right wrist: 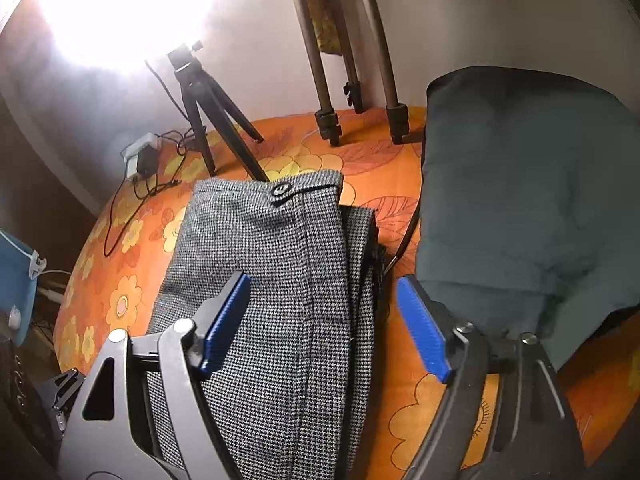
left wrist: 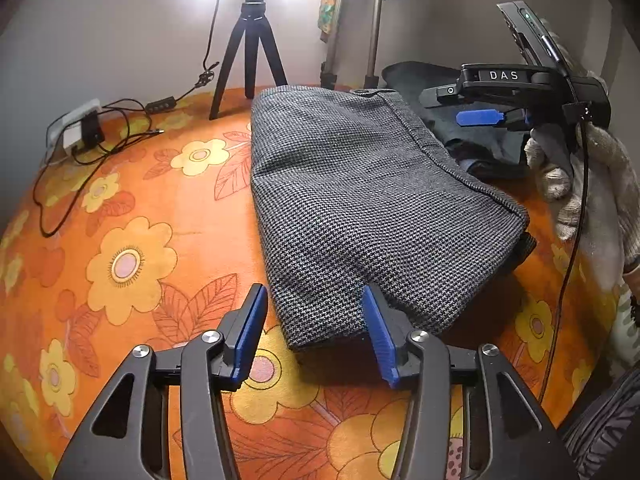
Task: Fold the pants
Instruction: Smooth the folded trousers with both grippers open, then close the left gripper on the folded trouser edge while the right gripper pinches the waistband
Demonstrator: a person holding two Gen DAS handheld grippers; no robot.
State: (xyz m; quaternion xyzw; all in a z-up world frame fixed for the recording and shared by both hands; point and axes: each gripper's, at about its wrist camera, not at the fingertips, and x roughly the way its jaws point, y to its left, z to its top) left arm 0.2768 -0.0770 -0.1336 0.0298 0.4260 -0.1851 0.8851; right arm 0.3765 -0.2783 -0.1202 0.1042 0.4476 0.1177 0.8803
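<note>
The grey houndstooth pants [left wrist: 360,200] lie folded into a compact rectangle on the orange floral cloth [left wrist: 140,220]. My left gripper [left wrist: 316,316] is open at the near fold edge, jaws apart and empty, touching nothing clearly. My right gripper [left wrist: 480,116] shows in the left wrist view at the far right, above dark clothes. In the right wrist view my right gripper [right wrist: 324,312] is open and empty, hovering over the waistband side of the pants [right wrist: 272,280], whose button [right wrist: 280,190] faces up.
A dark teal folded garment [right wrist: 520,200] lies right of the pants. A black mini tripod [left wrist: 252,52] with a bright lamp and two larger tripod legs [right wrist: 360,80] stand at the back. A power strip with cables [left wrist: 80,128] lies at the left.
</note>
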